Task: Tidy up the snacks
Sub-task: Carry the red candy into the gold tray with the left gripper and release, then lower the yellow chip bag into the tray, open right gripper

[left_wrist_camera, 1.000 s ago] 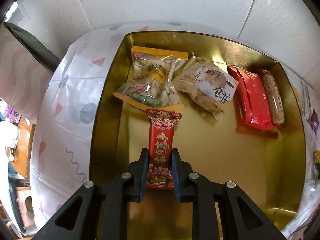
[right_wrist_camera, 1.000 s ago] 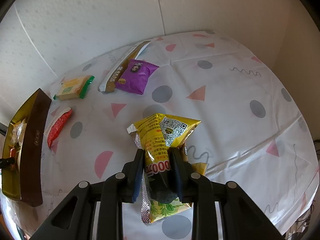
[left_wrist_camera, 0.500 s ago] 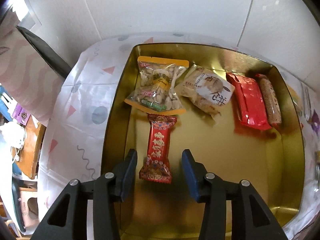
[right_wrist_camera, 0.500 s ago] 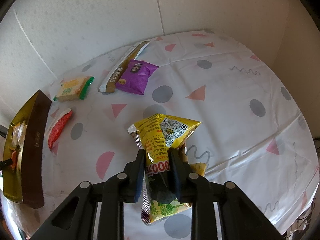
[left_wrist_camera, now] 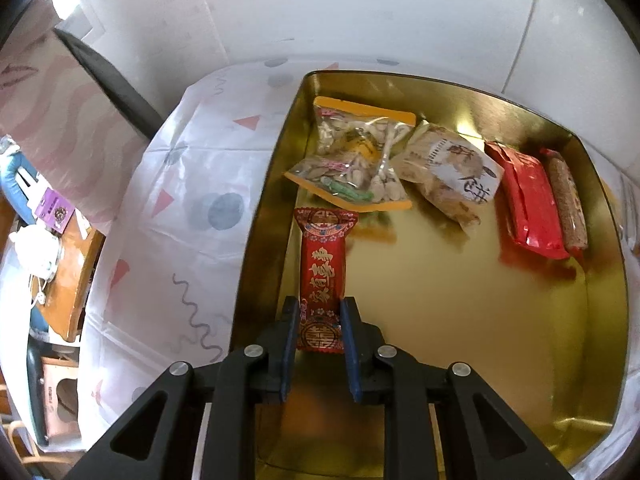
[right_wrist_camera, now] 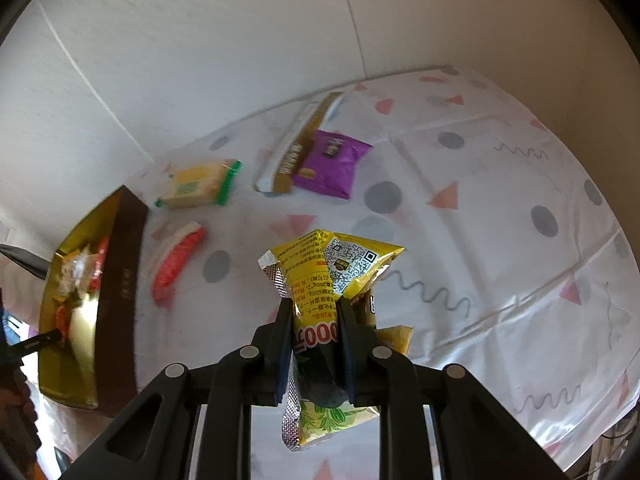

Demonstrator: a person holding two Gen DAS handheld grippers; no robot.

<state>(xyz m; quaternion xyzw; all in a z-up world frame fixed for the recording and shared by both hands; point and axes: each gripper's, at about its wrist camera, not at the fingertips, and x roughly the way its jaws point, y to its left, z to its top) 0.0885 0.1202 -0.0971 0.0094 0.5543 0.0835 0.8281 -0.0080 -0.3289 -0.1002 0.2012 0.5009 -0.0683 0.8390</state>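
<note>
In the left wrist view my left gripper (left_wrist_camera: 319,312) is closed around the near end of a red patterned candy bar (left_wrist_camera: 322,264) that lies along the left wall of the gold tin (left_wrist_camera: 260,216). The tin also holds a clear nut pouch (left_wrist_camera: 356,160), a beige biscuit pack (left_wrist_camera: 452,172), a red packet (left_wrist_camera: 528,200) and a brown bar (left_wrist_camera: 568,204). In the right wrist view my right gripper (right_wrist_camera: 313,312) is shut on a yellow snack bag (right_wrist_camera: 324,276), held above the table.
On the patterned tablecloth (right_wrist_camera: 480,208) lie a purple packet (right_wrist_camera: 330,164), a long brown-white pack (right_wrist_camera: 298,148), a yellow-green biscuit pack (right_wrist_camera: 200,188) and a red-white packet (right_wrist_camera: 178,256). The tin (right_wrist_camera: 120,280) stands at the left. White walls rise behind.
My left gripper opened over the candy bar half a second ago and has closed around it again, farther left in the tin. My right gripper with the yellow bag has swung towards the tin.
</note>
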